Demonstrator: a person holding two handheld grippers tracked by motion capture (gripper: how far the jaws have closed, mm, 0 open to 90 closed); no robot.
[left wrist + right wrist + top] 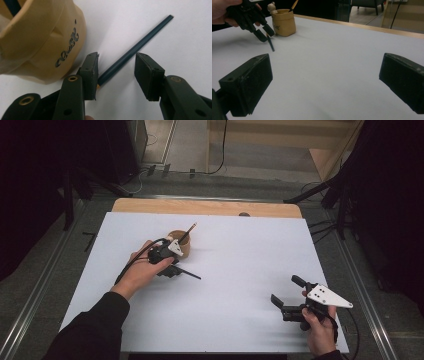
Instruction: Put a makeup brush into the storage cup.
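Pencil [132, 52] slim, dark blue, flat on white table [240, 270], tan holder [37, 42] beside

Two broad black pads of the right gripper [325, 87] stand far apart over the bare white table top [332, 60]; nothing lies between them; farther off, a hand [223, 10] tilts the black left gripper [265, 33] down over a dark slim pencil [271, 45] lying on the table; just beside sits a tan holder pot [284, 23] with a pencil standing in it.
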